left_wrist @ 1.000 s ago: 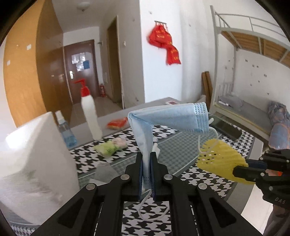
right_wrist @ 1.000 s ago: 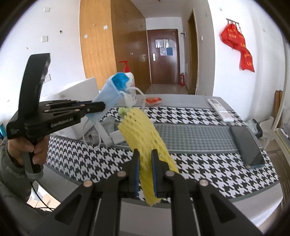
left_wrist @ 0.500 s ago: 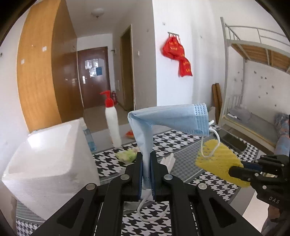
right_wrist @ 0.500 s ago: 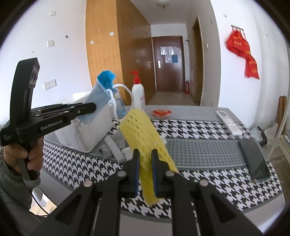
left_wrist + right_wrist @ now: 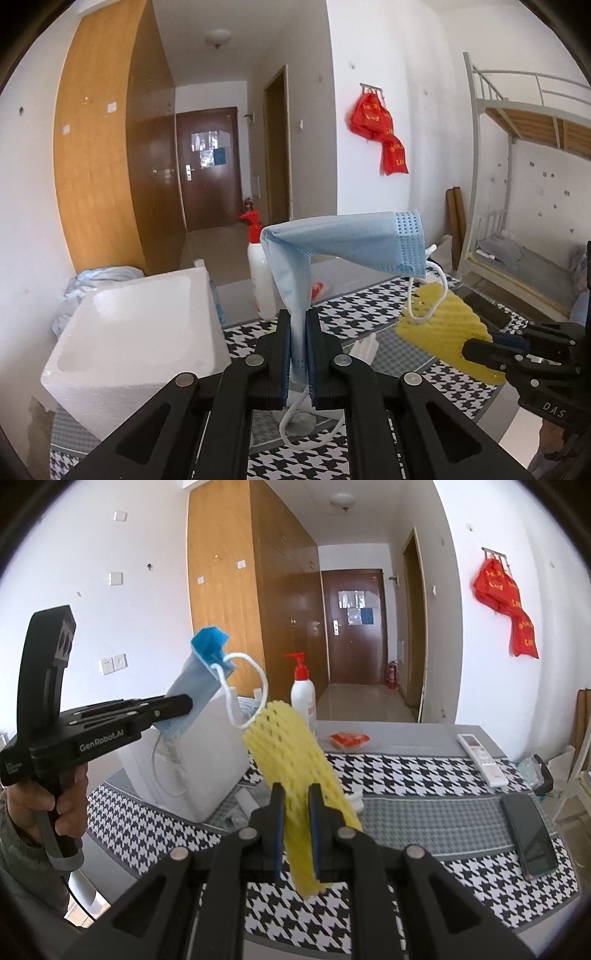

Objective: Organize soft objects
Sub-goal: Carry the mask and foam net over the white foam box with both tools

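The left gripper (image 5: 298, 354) pinches a blue face mask (image 5: 343, 247); the right gripper (image 5: 296, 834) clamps a yellow foam net sleeve (image 5: 295, 771). Both are mid-carry above the table, and the next move likely calls for lowering them into the white foam box (image 5: 136, 332).

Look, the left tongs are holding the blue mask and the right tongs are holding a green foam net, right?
Almost. The left tongs do pinch the blue mask, but the foam net in the right tongs is yellow, not green. The right wrist view shows it best, clamped between the two fingers above the checked tablecloth.
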